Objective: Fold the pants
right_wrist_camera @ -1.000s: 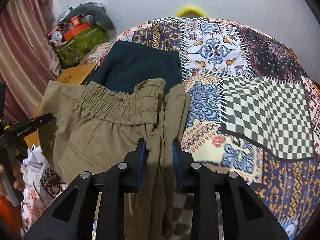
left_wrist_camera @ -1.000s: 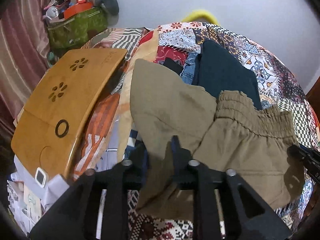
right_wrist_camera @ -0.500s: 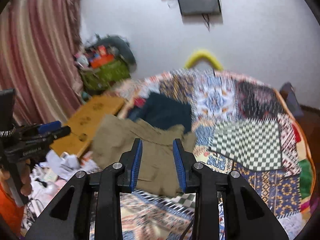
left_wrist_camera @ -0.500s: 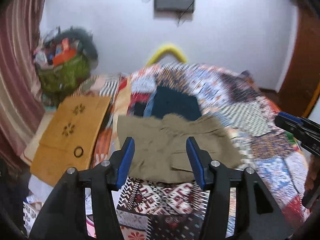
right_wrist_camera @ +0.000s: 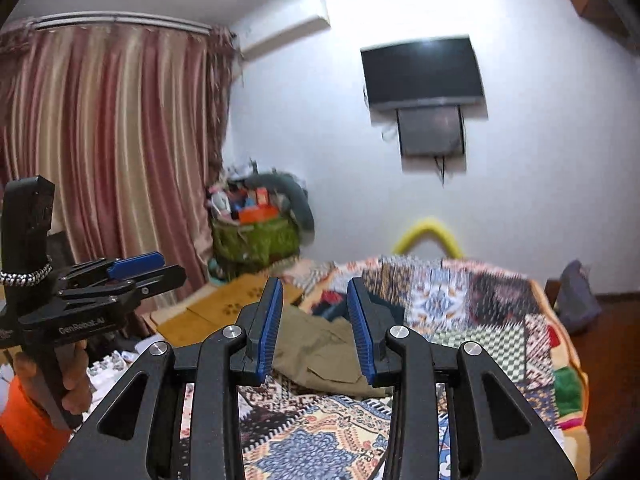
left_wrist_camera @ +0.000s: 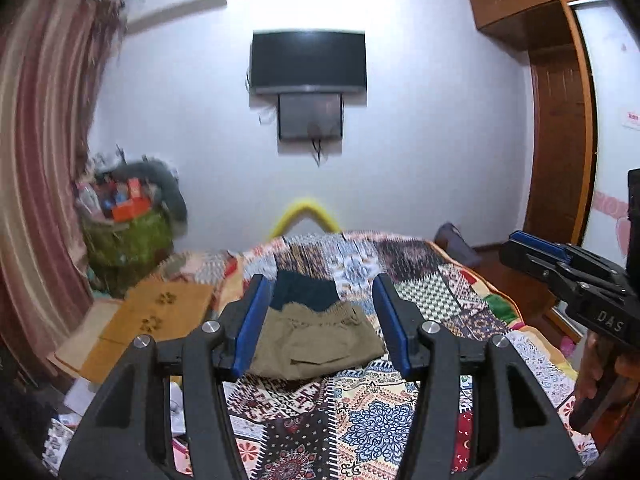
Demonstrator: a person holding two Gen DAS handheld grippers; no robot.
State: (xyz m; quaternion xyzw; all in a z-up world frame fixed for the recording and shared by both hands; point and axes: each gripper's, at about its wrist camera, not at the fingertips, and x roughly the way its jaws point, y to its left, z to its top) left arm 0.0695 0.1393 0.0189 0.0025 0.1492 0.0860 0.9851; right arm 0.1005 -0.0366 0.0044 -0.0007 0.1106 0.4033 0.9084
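The khaki pants (left_wrist_camera: 316,340) lie folded into a compact bundle on the patchwork bed cover (left_wrist_camera: 400,412), elastic waistband toward the wall; they also show in the right wrist view (right_wrist_camera: 320,354). My left gripper (left_wrist_camera: 322,320) is open and empty, held well back from and above the bed. My right gripper (right_wrist_camera: 316,320) is open and empty too, also pulled back. Each gripper shows at the edge of the other's view: the right one (left_wrist_camera: 568,276), the left one (right_wrist_camera: 120,276).
Dark folded pants (left_wrist_camera: 304,290) lie just behind the khaki ones. A wooden lap tray (left_wrist_camera: 144,324) rests at the bed's left edge. A green bag of clutter (left_wrist_camera: 128,236) stands by the curtain (right_wrist_camera: 100,152). A TV (left_wrist_camera: 308,60) hangs on the far wall.
Both grippers let go of the khaki pants, opened, and drew back and up from the bed. The pants now lie folded on the cover.
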